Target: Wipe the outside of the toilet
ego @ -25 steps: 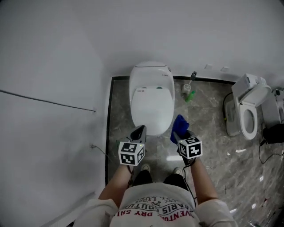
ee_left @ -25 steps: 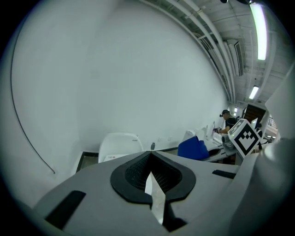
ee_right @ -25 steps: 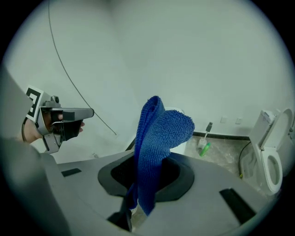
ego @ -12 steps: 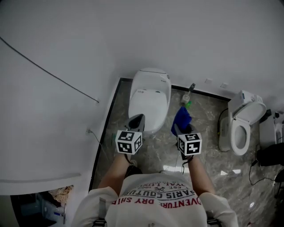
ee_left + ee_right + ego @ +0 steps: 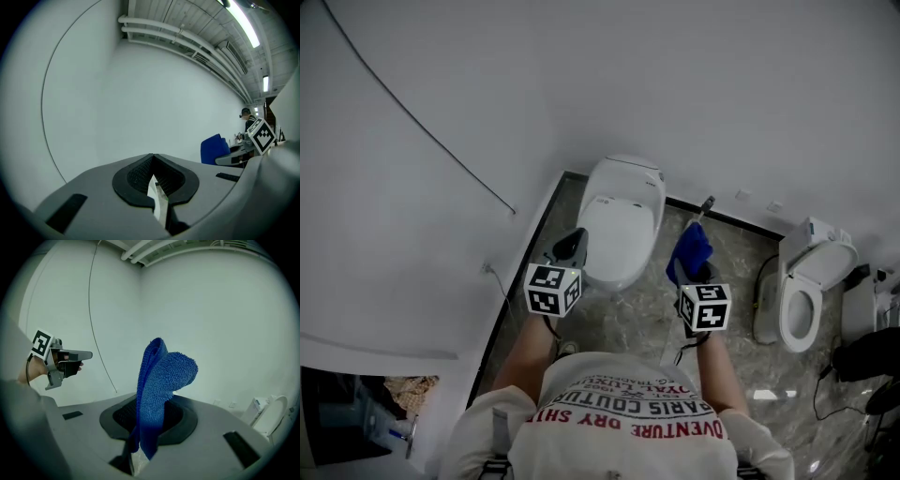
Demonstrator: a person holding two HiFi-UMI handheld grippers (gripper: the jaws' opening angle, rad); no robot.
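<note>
- The toilet (image 5: 621, 217) stood against the far wall (image 5: 675, 94).
- The left gripper (image 5: 575, 242) hung over its near left edge.
- The right gripper (image 5: 695, 274) hung just right of the toilet, with the cloth (image 5: 689, 248) between its jaws.
- A toilet brush (image 5: 705, 204) stood behind the cloth.
- A second toilet (image 5: 806, 291) stood well to the right.

The person wears a pale short-sleeved T-shirt (image 5: 623, 441) with rows of dark and red block lettering across the chest. Each hand-held tool, the left tool (image 5: 575, 242) and the right tool (image 5: 696, 270), has a smooth grey moulded body, black ribbed pads (image 5: 136, 174) inside the jaws, and a white cube (image 5: 551, 289) printed with black square markers. A thin dark cable (image 5: 682, 352) runs below the right tool's cube.
</note>
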